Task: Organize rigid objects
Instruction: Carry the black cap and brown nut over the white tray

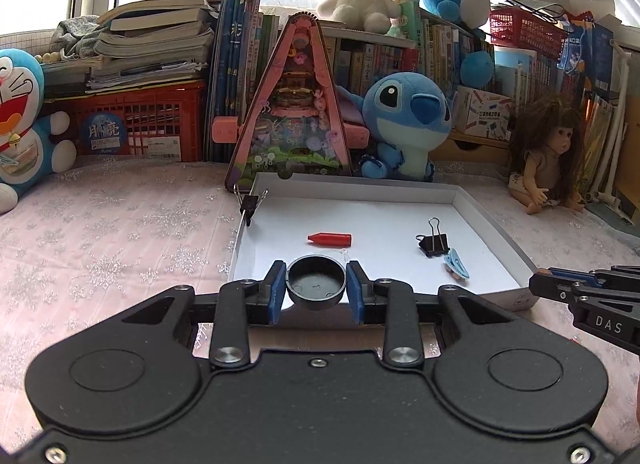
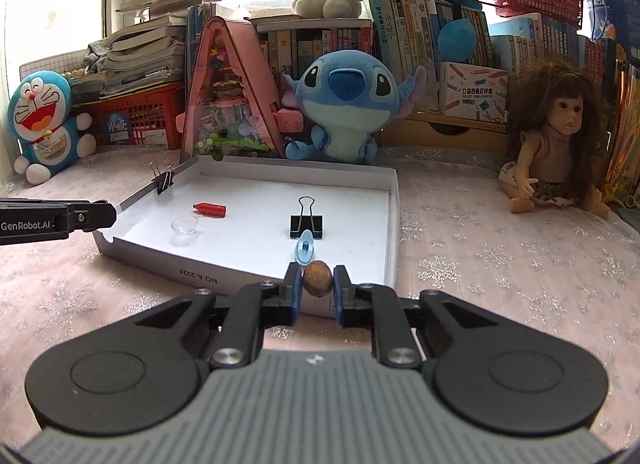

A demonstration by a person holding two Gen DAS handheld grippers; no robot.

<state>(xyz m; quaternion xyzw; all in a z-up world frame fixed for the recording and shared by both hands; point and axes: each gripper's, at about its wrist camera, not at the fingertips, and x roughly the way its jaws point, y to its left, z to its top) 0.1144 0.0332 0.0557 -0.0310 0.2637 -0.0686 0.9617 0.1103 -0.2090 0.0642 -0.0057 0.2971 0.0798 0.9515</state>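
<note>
Left wrist view: the left gripper (image 1: 316, 284) points forward and slightly down over the near edge of a white tray (image 1: 496, 220) that sits on the table (image 1: 120, 232). Its fingers (image 1: 276, 284) are drawn narrow around a black cap (image 1: 316, 282), one blue pad against each side, the cap's hollow facing the camera. Inside the tray lie a red crayon (image 1: 330, 239), a black clip (image 1: 434, 242) and, just beside it, a blue peg (image 1: 456, 264). A second clip (image 1: 251, 202) is clamped onto the tray's left wall. The right gripper (image 1: 538, 282) reaches in from the right edge, just off the tray's near right corner.

Right wrist view: the right gripper (image 2: 317, 284) is aimed forward and slightly down at the tray's (image 2: 394, 224) near wall. Its fingers (image 2: 340, 284) are close together, pinching a small brown nut (image 2: 317, 278) between the pads. The peg (image 2: 305, 250) lies just beyond the nut, with the black clip (image 2: 306, 222) standing behind it. The crayon (image 2: 210, 209) and a clear cup (image 2: 185, 226) lie in the left half of the tray, near each other; the wall clip (image 2: 163, 180) sits at the far left. The left gripper (image 2: 108, 214) comes in from the left beside the tray; the cap cannot be seen from this side
</note>
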